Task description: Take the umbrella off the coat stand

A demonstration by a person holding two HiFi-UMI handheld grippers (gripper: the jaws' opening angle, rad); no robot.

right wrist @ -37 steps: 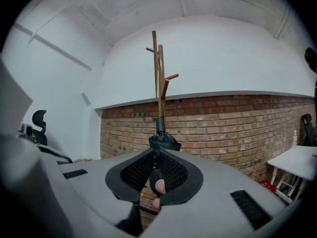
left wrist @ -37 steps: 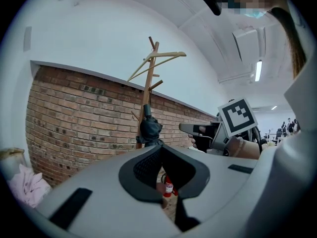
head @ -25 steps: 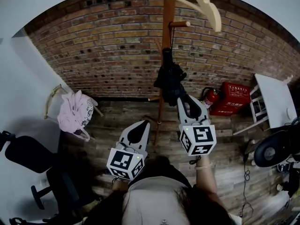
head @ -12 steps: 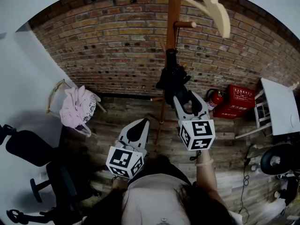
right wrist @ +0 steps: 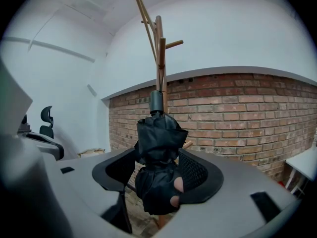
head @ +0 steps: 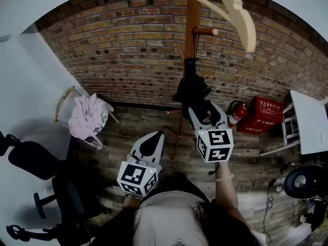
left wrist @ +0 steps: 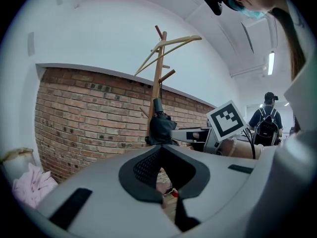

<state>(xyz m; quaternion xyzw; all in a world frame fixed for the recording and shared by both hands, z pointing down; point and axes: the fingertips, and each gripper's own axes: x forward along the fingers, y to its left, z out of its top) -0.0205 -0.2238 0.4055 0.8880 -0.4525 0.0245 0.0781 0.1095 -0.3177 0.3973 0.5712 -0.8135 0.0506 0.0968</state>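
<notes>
Right gripper [head: 204,111] jaws just opening around umbrella [head: 192,88], left gripper [head: 155,137] seemingly closed, coat stand [head: 193,9] behind

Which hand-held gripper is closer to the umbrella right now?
Right. The right hand-held gripper, jaws just opened wider, straddles the umbrella on the coat stand; the left hand-held gripper sits back, well short of it.

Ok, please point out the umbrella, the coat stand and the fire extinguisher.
umbrella [right wrist: 157,133], right gripper view, on its folded black canopy.
coat stand [head: 192,14], head view, on its upright wooden pole.
fire extinguisher [head: 235,116], head view, on its red body.
</notes>
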